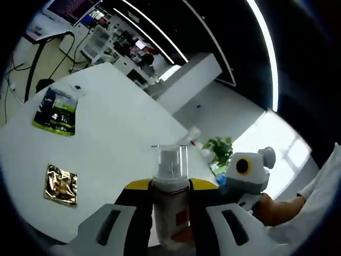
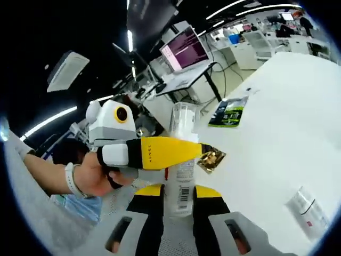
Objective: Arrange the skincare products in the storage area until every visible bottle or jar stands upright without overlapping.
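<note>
To the left of the bottle [image 1: 170, 210], a green packet [image 1: 56, 111] and a gold sachet [image 1: 61, 184] lie flat on the counter [image 1: 122, 133]. Neither is a bottle or jar, so I judge they can stay put.

The bottle sits upright in the left gripper [image 1: 170, 185]. My fingers [image 1: 137, 186] are clamped on its sides below the clear cap, which keeps it upright off the counter at the near edge.

Just right of the bottle, the right gripper [image 1: 246, 173] comes in with a hand behind it. In the right gripper view its own fingers [image 2: 152, 190] flank the lower body of the same bottle and seem pressed to it. The left gripper's yellow finger crosses the bottle higher up. I read this as a two-point hold, one high and one low, either to pass the bottle over or to steady it before setting it down.

Well to the right of the bottle, a small tube [image 2: 306, 209] lies on its side on the counter. It will still need standing up, I judge.
</note>
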The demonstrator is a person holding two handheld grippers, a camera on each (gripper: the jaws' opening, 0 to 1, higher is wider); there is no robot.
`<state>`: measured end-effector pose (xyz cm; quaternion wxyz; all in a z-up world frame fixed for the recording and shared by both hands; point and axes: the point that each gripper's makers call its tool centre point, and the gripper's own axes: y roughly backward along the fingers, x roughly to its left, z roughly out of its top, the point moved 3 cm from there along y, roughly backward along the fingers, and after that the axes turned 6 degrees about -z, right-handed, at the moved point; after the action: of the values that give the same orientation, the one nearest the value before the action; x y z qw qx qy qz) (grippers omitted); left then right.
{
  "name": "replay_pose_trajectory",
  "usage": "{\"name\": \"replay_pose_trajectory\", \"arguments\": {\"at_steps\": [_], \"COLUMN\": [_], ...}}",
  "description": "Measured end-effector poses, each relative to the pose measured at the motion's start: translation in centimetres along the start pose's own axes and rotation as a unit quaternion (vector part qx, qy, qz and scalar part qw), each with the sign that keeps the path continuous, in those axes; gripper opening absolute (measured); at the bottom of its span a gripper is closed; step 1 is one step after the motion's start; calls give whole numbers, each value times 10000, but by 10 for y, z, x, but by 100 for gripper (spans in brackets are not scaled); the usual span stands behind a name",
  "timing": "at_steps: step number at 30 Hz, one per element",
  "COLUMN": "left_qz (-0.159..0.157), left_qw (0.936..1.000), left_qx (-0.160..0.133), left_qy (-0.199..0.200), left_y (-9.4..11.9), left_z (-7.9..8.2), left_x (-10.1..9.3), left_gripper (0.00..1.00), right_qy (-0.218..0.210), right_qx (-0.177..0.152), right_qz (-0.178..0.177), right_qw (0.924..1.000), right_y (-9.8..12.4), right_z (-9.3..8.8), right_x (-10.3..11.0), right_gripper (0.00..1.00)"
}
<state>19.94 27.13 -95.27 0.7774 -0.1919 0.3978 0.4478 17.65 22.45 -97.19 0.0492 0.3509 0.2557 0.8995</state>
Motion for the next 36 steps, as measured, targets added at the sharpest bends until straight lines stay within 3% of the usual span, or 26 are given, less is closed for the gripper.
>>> {"name": "replay_pose_trajectory", "arguments": {"at_steps": [2,6,10,13,16,19,21,24,27,31,34,36], "left_qz": [-112,-293,-667,-819,-1083,-1149,-1045,-569,-166,253,394,364], "left_qw": [9996,9995,9968,9954,9916,9903,9921,9974,9997,9985,9975,9978], "left_qx": [-111,4,-101,-79,-26,-10,9,55,144,314,367,326], "left_qy": [233,138,438,495,707,782,698,429,60,-365,-465,-446], "left_y": [1,-1,1,0,0,0,-1,-2,-2,-3,-3,-2], "left_z": [3,0,3,2,1,0,-1,-3,-5,-10,-12,-10], "left_x": [0,-5,-14,-19,-25,-28,-27,-14,-6,1,4,3], "left_gripper": [21,22,21,21,20,19,19,19,19,19,19,19], "right_qy": [-386,-224,-800,-873,-1054,-1234,-1265,-838,-449,19,236,180], "right_qx": [-225,-170,-459,-516,-540,-547,-544,-492,-275,163,171,159], "right_qz": [309,393,989,1236,1668,1776,1697,1008,451,-189,-444,-397], "right_qw": [9985,9988,9908,9871,9788,9748,9758,9902,9976,9997,9986,9989], "right_y": [5,9,17,21,26,28,27,17,7,-8,-14,-12], "right_z": [5,2,6,6,6,5,4,3,-1,-11,-10,-9], "right_x": [2,1,6,9,14,14,13,5,2,0,-1,2], "right_gripper": [9,9,9,9,10,10,11,13,15,18,17,16]}}
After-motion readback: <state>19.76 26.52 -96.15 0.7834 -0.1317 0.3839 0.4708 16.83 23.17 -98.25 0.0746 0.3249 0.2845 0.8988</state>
